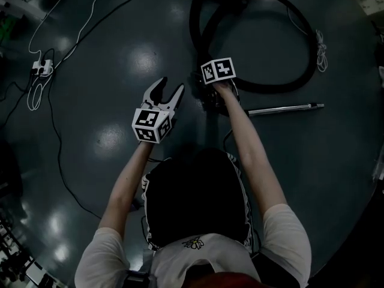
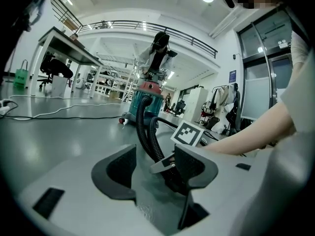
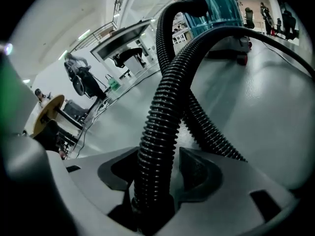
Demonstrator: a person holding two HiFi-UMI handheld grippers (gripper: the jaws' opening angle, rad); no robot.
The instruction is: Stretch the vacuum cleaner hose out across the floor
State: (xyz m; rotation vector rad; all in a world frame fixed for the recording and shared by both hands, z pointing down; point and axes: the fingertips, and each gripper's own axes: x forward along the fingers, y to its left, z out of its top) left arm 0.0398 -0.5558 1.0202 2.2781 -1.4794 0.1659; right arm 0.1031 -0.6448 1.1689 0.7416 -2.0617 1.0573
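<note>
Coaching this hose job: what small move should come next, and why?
Probably draw the right claw back, away from the vacuum cleaner: it is shut on the hose, which lies looped on the floor, while the left claw hangs open, empty.

A: Head view reads dim on my end. Ceiling lamps leave soft glare patches on the floor (image 1: 90, 161), left of the hose (image 1: 282, 89).
B: Same here. My two gripper views are bright, fisheye-bent, black at the corners, soft closest to the lens.
</note>
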